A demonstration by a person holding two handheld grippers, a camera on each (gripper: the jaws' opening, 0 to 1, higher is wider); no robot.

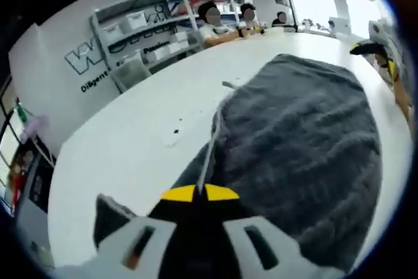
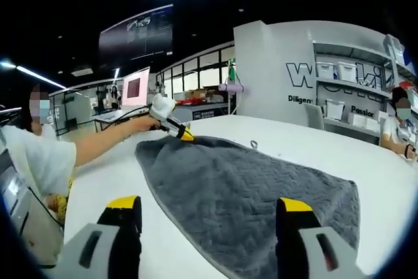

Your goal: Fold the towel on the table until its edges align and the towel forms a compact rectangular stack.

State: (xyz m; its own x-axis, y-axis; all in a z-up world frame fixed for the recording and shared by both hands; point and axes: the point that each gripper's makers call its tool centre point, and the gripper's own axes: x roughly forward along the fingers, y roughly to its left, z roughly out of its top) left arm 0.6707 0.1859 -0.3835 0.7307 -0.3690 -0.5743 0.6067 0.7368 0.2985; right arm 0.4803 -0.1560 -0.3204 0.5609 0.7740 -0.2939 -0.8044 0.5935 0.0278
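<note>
A dark grey towel point(image 2: 251, 204) with a herringbone weave lies spread flat on a white tabletop point(image 2: 366, 161), seen in the right gripper view reaching from the 11 o'clock area down to 5 o'clock. In the left gripper view the same towel point(image 1: 307, 142) covers the tabletop point(image 1: 130, 142) from centre out to 3 o'clock, its pale hemmed edge running down to the yellow jaw tips at 6 o'clock. The left hand-held gripper point(image 1: 200, 193) has its jaws pressed together on that hem at the towel's corner, the fabric puckered where it enters the tips. From the right gripper view this left hand-held gripper point(image 2: 185, 135) shows at 11 o'clock, white-bodied with yellow tips, touching the towel's far corner and held by a person's hand point(image 2: 145, 122) on an outstretched arm. The right hand-held gripper point(image 2: 209, 210) stands with its jaws spread wide, one yellow-capped tip over bare tabletop at 7 o'clock, the other over the towel at 5 o'clock, nothing between them. A small dark speck point(image 1: 175, 132) sits on the tabletop just beside the towel's edge. Beyond the tabletop, white shelving point(image 1: 150, 24) carries storage bins against a wall with dark lettering, and people sit at the far end near 12 o'clock in the left gripper view. A laptop point(image 2: 134, 89) with a lit screen stands at 10 o'clock in the right gripper view
</note>
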